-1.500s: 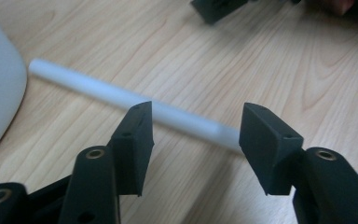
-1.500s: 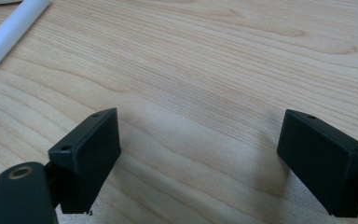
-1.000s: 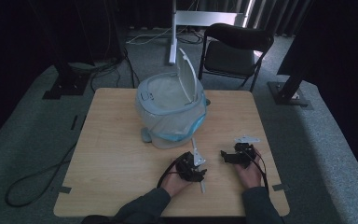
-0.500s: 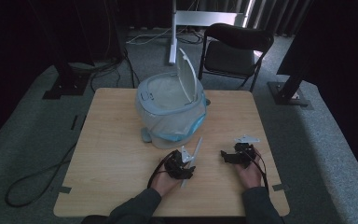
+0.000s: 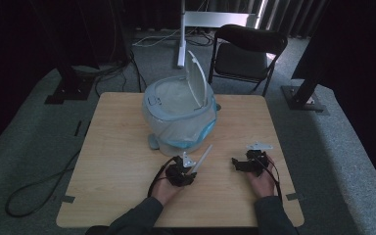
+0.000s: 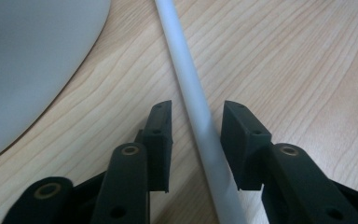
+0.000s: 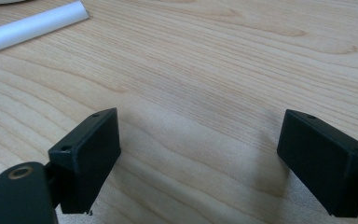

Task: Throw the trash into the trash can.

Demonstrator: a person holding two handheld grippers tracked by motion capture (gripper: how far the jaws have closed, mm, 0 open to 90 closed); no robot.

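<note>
Your left tongs (image 6: 196,135) sit low over the surface (image 6: 307,70) with the white plastic rod (image 6: 193,93) running lengthwise between the two black pads. The jaws have just been closing around it. In the left gripper view the rod lies closer to the right-hand pad (image 6: 240,140), touching it or nearly so, while a strip of wood grain shows between the rod and the left-hand pad (image 6: 161,140). So the tongs stand partly closed and straddle the rod, and a squeeze from both sides is not visible.

From above, your left tongs (image 5: 185,169) are just in front of the pale bin, and the rod (image 5: 203,157) slants up and away to the right from them, its far end free.

Your right tongs (image 7: 198,154) are spread wide with nothing between the pads but bare wood. One end of the rod (image 7: 32,25) lies at the upper left of the right gripper view, well apart from the pads. In the high view your right tongs (image 5: 240,164) rest near the surface's right side, apart from the left ones.

Behind the left tongs stands the rounded, pale blue-grey bin (image 5: 178,117), its lid (image 5: 196,81) raised upright. A black chair (image 5: 247,51) stands beyond the surface's far edge.
</note>
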